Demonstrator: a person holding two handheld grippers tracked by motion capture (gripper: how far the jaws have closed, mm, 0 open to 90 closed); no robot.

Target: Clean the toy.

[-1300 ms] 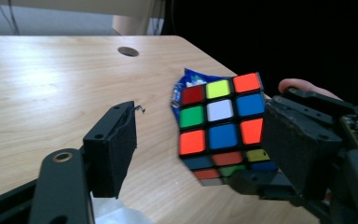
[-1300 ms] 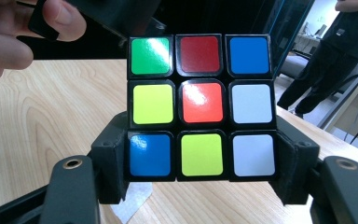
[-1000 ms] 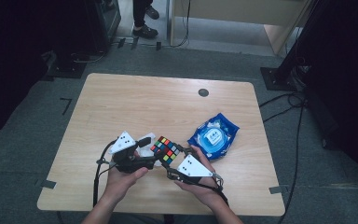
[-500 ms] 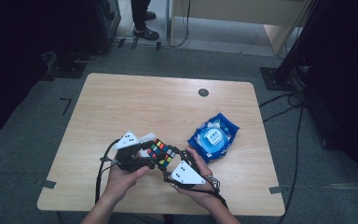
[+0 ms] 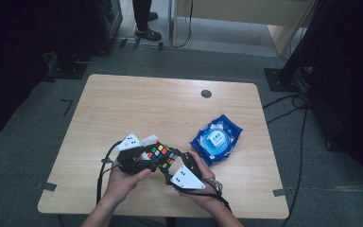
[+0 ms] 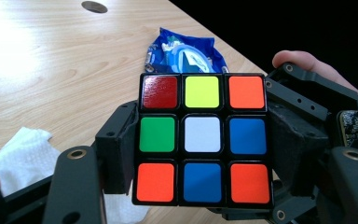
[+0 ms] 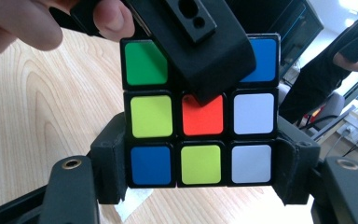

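Observation:
A scrambled colour cube (image 5: 163,153) is held just above the wooden table (image 5: 146,104) near its front edge, between both hands. My left gripper (image 5: 153,159) comes at it from the left. Its jaws have just been closing with the cube between them, and its pads now press on two opposite sides of the white-centred face (image 6: 203,135). My right gripper (image 5: 174,164) comes from the right and is shut on the lowest row of the orange-centred face (image 7: 200,116). One left jaw lies across the top of that face.
A blue packet (image 5: 216,141) lies right of the hands. A white tissue (image 5: 150,140) lies on the table just beyond the left gripper. A dark round grommet (image 5: 206,93) sits near the far edge. A person (image 5: 144,19) stands beyond the table.
The cube and both hands have drifted slightly left and towards the table's front edge. The left gripper's jaws have come in against the cube.

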